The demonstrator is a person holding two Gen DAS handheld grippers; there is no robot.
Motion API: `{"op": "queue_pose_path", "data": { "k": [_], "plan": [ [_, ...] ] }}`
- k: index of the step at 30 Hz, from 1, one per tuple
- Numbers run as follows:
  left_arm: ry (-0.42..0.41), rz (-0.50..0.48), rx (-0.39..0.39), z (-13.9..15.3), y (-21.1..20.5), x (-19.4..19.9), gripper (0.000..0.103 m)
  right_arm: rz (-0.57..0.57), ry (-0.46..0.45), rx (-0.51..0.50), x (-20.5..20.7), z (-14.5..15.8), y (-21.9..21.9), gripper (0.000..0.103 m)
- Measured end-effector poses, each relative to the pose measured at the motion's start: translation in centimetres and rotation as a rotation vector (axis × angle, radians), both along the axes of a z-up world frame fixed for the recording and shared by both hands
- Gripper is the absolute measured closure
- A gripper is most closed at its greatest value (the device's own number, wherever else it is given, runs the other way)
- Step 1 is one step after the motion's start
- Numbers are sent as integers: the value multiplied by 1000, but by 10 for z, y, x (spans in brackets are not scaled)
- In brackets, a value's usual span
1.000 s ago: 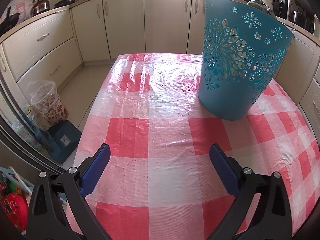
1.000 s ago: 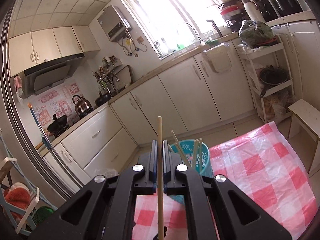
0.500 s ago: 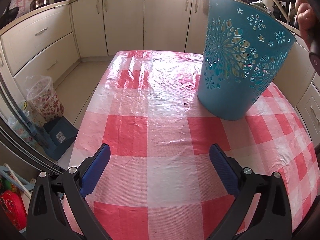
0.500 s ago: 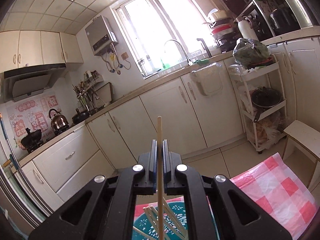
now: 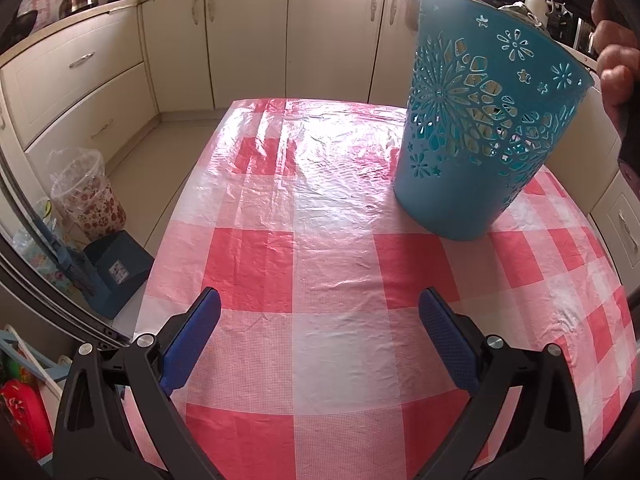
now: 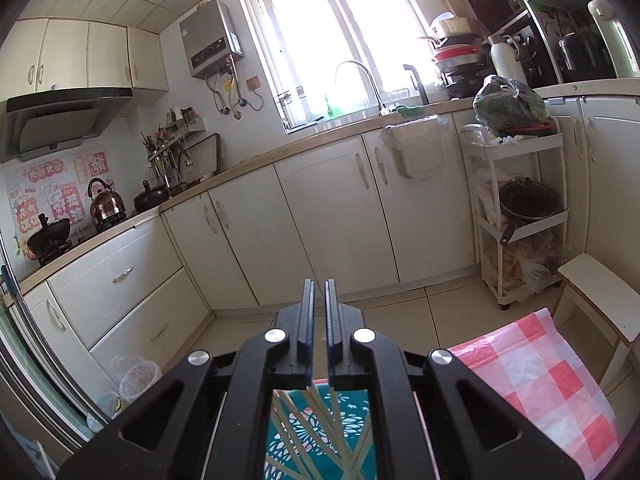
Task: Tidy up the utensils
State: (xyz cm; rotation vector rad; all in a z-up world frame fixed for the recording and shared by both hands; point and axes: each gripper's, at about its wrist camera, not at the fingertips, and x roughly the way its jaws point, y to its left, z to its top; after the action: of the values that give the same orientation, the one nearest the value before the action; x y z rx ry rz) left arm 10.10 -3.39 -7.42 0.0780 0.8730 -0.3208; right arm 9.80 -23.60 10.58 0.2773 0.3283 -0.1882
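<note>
My right claw [image 6: 319, 304] hangs right over the blue basket [image 6: 320, 436], and its two pads stand almost together with only a thin gap and nothing between them. The chopsticks [image 6: 308, 420] are down inside the basket, leaning on its wall. Their long way runs from the bottom of the basket up to the rim, tipped over a bit, and they fan out in different ways instead of lining up. I think the drop is done, so the good thing now is to lift straight up and not bump the rim. My left claw [image 5: 320, 340] is wide open and holds nothing, low over the red and white tablecloth [image 5: 336, 264]. The basket stands upright on the cloth.
</note>
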Motion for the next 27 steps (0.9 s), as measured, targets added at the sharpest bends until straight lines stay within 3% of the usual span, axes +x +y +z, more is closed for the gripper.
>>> {"op": "queue_pose_path", "data": {
  "k": [1,3,7,10,11,16,19,23,27],
  "plan": [
    [1,1,-4,0,1,0,8,15,15,-8,-3,-1,3,95],
    [3,3,-17,0,3,1,8,45,54,-30,-9,-5,12,79],
    [28,13,-65,2,13,4,8,99,144,-67,-42,-13,32,68],
    [26,46,-48,12,24,-2,8,80,218,-82,-81,-17,42,27],
    [25,51,-41,17,27,-6,8,76,262,-86,-94,-21,44,23],
    [-48,21,-16,69,42,-50,8,42,534,-61,-149,-52,49,13],
    [-55,-4,-12,97,51,-76,8,27,631,1,-179,-60,52,10],
    [-60,-18,-8,135,64,-119,8,32,557,118,-225,-38,60,7],
    [-66,-33,-22,172,77,-164,8,32,464,165,-270,-2,79,7]
  ]
}}
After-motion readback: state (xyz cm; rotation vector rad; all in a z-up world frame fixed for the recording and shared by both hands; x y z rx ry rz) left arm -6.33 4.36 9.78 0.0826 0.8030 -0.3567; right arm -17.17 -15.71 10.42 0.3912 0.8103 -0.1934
